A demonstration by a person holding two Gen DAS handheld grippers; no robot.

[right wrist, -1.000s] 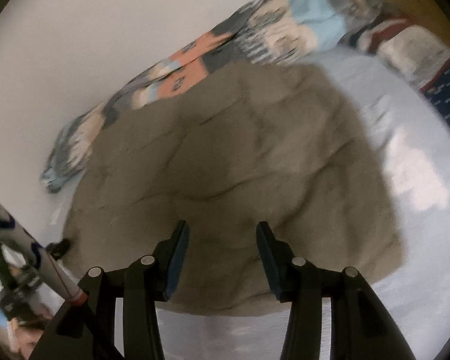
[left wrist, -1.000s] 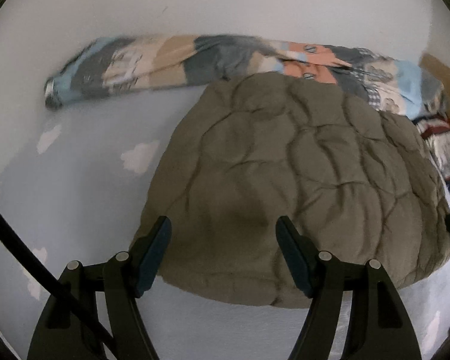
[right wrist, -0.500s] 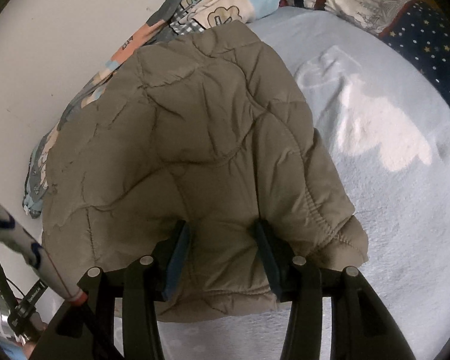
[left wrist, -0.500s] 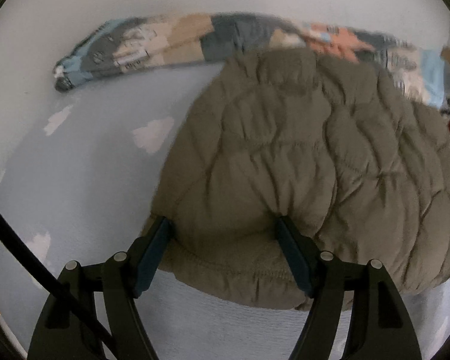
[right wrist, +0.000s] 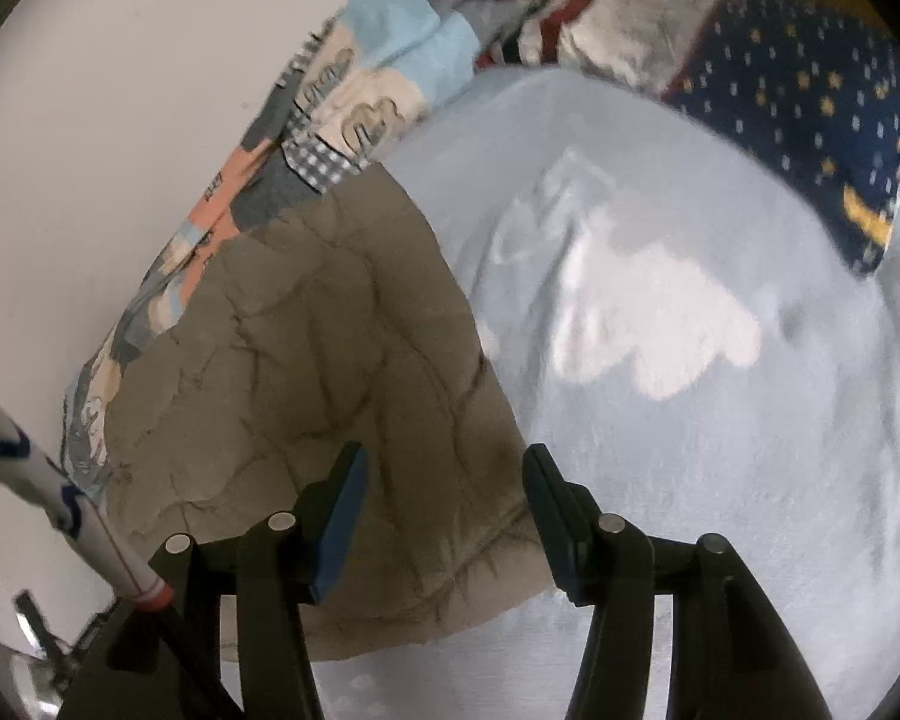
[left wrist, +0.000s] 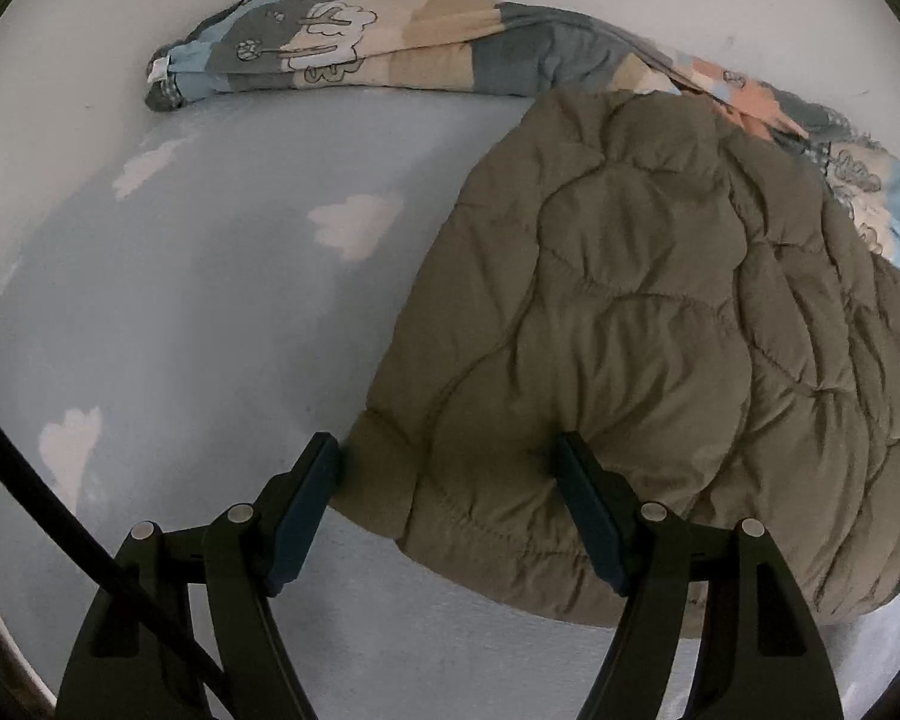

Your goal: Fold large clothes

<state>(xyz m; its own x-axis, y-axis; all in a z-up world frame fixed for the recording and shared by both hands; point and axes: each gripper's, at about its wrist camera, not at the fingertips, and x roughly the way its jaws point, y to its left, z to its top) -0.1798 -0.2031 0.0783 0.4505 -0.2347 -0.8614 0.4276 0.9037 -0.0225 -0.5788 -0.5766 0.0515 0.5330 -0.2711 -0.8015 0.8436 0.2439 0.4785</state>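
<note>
The olive quilted jacket (left wrist: 660,324) lies puffy and wrinkled on the light blue bed (left wrist: 210,312), next to a rolled blanket (left wrist: 390,54); both left gripper (left wrist: 447,513) and right gripper (right wrist: 444,519) have wide jaws over its edge

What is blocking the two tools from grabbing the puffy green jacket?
Nothing visible. The left tool is open with the jacket's near corner between its fingers. The right tool is open right over the jacket's other edge on the bed sheet.
</note>
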